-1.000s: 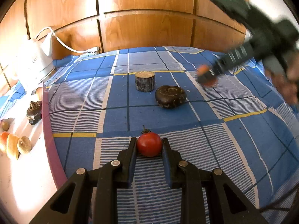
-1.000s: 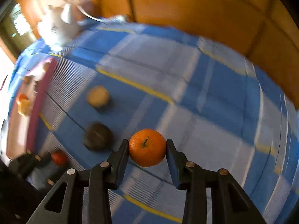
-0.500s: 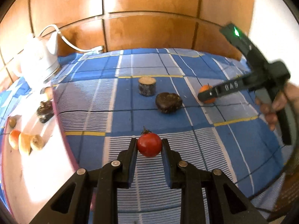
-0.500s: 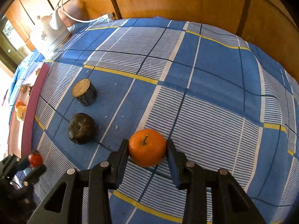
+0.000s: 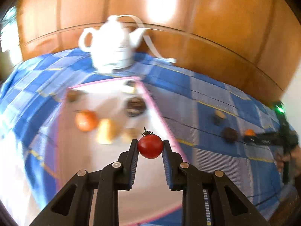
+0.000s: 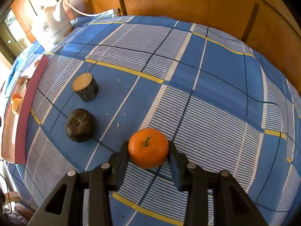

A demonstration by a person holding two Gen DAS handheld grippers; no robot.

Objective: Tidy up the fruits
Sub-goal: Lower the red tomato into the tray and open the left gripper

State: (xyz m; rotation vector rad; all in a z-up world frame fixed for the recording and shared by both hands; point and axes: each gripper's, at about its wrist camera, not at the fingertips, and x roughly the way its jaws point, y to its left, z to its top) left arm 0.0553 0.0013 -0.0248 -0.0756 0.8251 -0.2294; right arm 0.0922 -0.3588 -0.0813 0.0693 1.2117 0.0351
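Note:
My left gripper (image 5: 150, 146) is shut on a small red tomato (image 5: 150, 146) and holds it above the near part of a white tray with a pink rim (image 5: 150, 101). Blurred fruit lies in the tray, among it an orange one (image 5: 86, 120). My right gripper (image 6: 148, 148) is shut on an orange (image 6: 148, 148), low over the blue checked cloth (image 6: 207, 86). A dark round fruit (image 6: 80, 125) and a dark cylindrical piece with a pale top (image 6: 85, 89) lie on the cloth to the left of it. The right gripper also shows far right in the left wrist view (image 5: 263, 141).
A white kettle (image 5: 112, 45) with a cord stands behind the tray, and shows in the right wrist view (image 6: 50, 28). A wooden panel wall (image 6: 188, 0) runs along the back of the table. The tray's rim (image 6: 26, 103) lies at the cloth's left edge.
My left gripper has swung left with the tomato, from over the cloth to over the tray. My right gripper has lowered slightly with the orange and stays near the dark fruit.

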